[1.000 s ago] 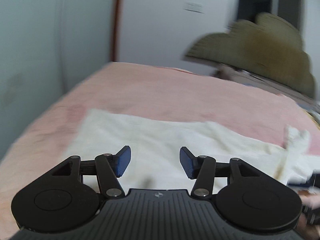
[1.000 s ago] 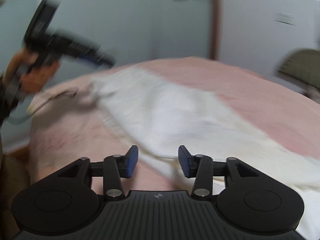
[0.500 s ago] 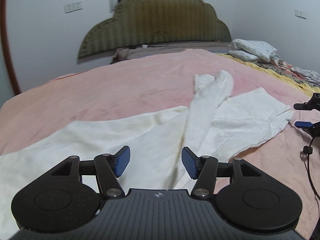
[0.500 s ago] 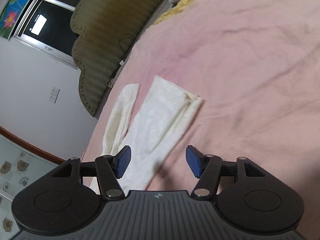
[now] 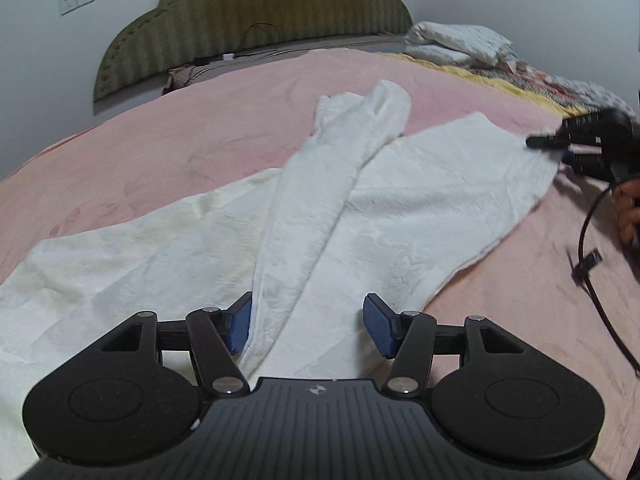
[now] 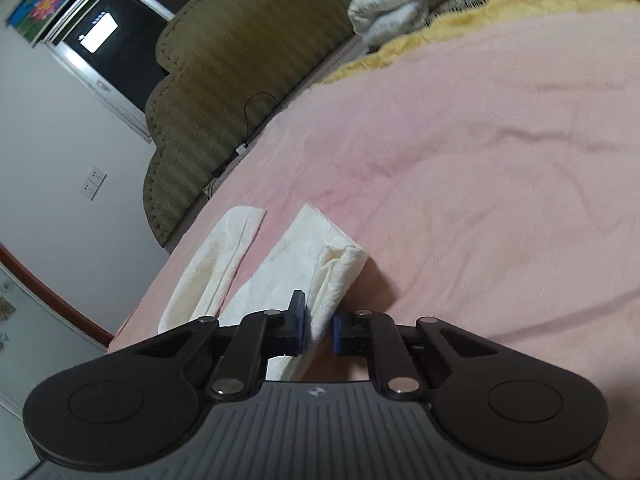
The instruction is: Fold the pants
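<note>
White pants (image 5: 400, 208) lie spread on a pink bed cover (image 5: 200, 128), one leg (image 5: 320, 200) folded across the other toward the headboard. My left gripper (image 5: 308, 320) hovers low over that folded leg, open, with the cloth running between its blue pads (image 5: 378, 330) and not pinched. In the right wrist view my right gripper (image 6: 320, 320) is closing tight on a bunched corner of the pants (image 6: 336, 272), pads pressing the cloth. In the left wrist view that right gripper (image 5: 538, 142) sits at the pants' far right corner, held by a hand (image 5: 628, 208).
An olive padded headboard (image 5: 248, 28) stands at the far end of the bed. Folded bedding and a yellow blanket (image 5: 460, 44) lie at the far right. A black cable (image 5: 592, 248) hangs from the right gripper over the cover.
Both views swung round to face the headboard. The left gripper sank closer to the folded leg. The right gripper, open half a second ago, has shut on the pants' corner.
</note>
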`<state>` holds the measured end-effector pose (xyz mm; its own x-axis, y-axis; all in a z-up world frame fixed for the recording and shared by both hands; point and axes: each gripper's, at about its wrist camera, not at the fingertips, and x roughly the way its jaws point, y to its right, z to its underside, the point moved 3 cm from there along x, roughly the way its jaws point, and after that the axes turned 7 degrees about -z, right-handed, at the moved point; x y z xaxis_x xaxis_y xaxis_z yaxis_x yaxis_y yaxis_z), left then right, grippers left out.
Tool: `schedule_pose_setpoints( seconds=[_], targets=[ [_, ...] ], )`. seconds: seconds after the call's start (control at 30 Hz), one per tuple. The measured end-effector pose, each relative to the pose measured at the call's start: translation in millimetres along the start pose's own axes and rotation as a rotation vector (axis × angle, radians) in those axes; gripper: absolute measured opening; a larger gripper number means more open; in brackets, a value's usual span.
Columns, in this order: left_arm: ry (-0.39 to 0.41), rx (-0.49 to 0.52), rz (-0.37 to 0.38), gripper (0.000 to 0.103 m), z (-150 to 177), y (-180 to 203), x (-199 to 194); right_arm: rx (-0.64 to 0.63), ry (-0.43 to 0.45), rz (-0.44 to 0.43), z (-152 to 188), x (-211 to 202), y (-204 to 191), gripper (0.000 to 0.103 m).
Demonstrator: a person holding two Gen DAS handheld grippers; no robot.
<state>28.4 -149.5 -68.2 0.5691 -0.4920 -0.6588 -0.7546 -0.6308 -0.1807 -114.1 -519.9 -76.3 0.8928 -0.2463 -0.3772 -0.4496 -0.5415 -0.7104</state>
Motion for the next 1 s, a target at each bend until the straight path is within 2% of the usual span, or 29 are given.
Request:
schedule_pose_setpoints(
  seconds=[0.13, 0.23, 0.3, 0.37, 0.4, 0.43, 0.47, 0.5, 0.53, 0.6, 0.63, 0.67, 0.73, 0.8, 0.83, 0.93, 1.0],
  targets=[
    [0.015, 0.072, -0.012, 0.063, 4, 11, 0, -0.127, 0.013, 0.021, -8, -9, -14, 0.012],
    [0.026, 0.083, -0.016, 0.065, 5, 11, 0, -0.185, -0.053, 0.107, -4, 6, -10, 0.012],
    [0.027, 0.075, -0.007, 0.065, 3, 8, -1, -0.192, -0.060, 0.124, -2, 8, -9, 0.013],
    [0.030, 0.066, -0.002, 0.065, -1, 5, -1, -0.208, -0.027, 0.163, -5, 2, -13, 0.027],
    [0.035, 0.060, -0.001, 0.065, -2, 3, -1, -0.230, 0.018, 0.214, -7, -4, -17, 0.042],
    [0.040, 0.052, 0.002, 0.065, -4, 1, -1, -0.271, 0.090, 0.296, -10, -10, -23, 0.052],
    [0.042, 0.041, 0.006, 0.065, -7, -1, 0, -0.320, 0.147, 0.344, -11, -16, -32, 0.052],
    [0.042, 0.027, 0.009, 0.065, -11, -1, 3, -0.378, 0.175, 0.332, -10, -19, -43, 0.052],
    [0.042, 0.012, 0.013, 0.065, -13, -1, 5, -0.445, 0.165, 0.271, -8, -18, -57, 0.052],
    [0.041, -0.020, 0.017, 0.064, -18, -2, 10, -0.540, 0.076, 0.148, 2, -6, -81, 0.054],
    [0.034, -0.034, 0.018, 0.057, -20, -3, 13, -0.563, -0.009, 0.084, 10, 5, -90, 0.055],
    [0.020, -0.044, 0.019, 0.043, -21, -3, 16, -0.557, -0.092, 0.036, 17, 17, -94, 0.056],
    [-0.011, -0.062, 0.009, 0.032, -21, -4, 23, -0.523, -0.233, -0.015, 30, 39, -91, 0.056],
    [-0.008, -0.069, 0.002, 0.023, -20, -6, 24, -0.525, -0.304, 0.028, 37, 56, -78, 0.055],
    [0.000, -0.067, 0.002, 0.022, -20, -6, 23, -0.565, -0.262, 0.016, 36, 56, -73, 0.055],
    [0.018, -0.055, -0.004, 0.022, -17, -5, 23, -0.572, -0.209, 0.181, 19, 62, -73, 0.057],
    [0.030, -0.051, -0.004, 0.026, -15, -3, 23, -0.602, -0.192, 0.165, 11, 65, -82, 0.057]
  ],
)
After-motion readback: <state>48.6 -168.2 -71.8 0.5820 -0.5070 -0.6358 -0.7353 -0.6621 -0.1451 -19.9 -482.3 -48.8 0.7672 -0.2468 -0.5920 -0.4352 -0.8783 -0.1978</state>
